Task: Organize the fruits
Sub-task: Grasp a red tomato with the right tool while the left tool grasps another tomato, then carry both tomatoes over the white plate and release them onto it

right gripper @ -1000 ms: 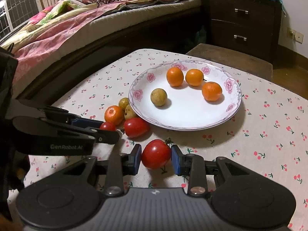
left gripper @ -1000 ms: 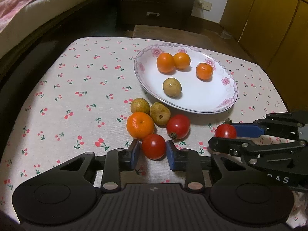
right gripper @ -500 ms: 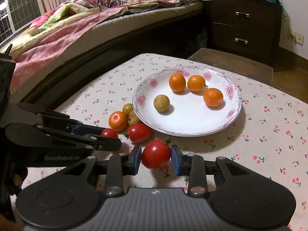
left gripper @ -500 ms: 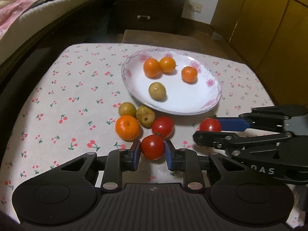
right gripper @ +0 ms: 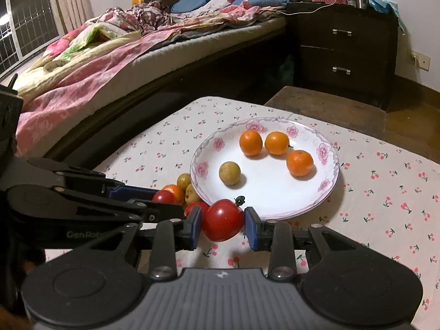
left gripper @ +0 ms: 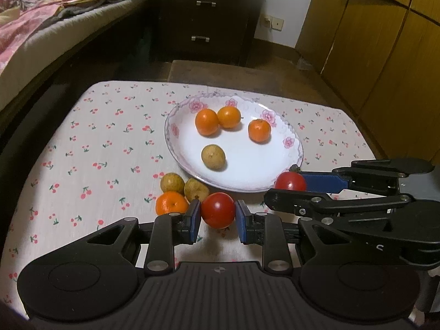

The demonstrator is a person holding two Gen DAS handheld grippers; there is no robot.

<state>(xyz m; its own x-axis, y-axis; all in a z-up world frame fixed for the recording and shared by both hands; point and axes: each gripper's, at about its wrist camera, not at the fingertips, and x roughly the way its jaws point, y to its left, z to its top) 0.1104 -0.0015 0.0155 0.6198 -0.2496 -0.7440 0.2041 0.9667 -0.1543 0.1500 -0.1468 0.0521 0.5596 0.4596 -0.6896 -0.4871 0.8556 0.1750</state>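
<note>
A: What does each gripper carry?

B: The left gripper [left gripper: 217, 221] is clamped on a red tomato [left gripper: 218, 210], its blue pads pressing either flank. The right gripper [right gripper: 222, 227] is clamped on a second, stemmed tomato [right gripper: 223, 219]; it appears in the left view at the plate's near rim.

A: And beyond the grippers?

B: Just past the left gripper, on the cherry-print tabletop [left gripper: 104, 148], lie one mandarin [left gripper: 171, 206] and two brownish-yellow round fruits [left gripper: 172, 183], clustered beside the flowered plate [left gripper: 176, 134]. A third tomato [right gripper: 195, 208] shows only in the right view, against the plate's rim. On the plate sit three mandarins [left gripper: 206, 122] and one brownish-yellow fruit [left gripper: 213, 156], well apart from one another.

A: Which step is this?

B: Judged from the layout: carriage. Both tomatoes seem lifted clear of the cloth, though contact cannot be ruled out. The next move calls for bringing each over the plate's rim, lowering onto bare porcelain, and parting the pads gently, since round fruit may roll.
</note>
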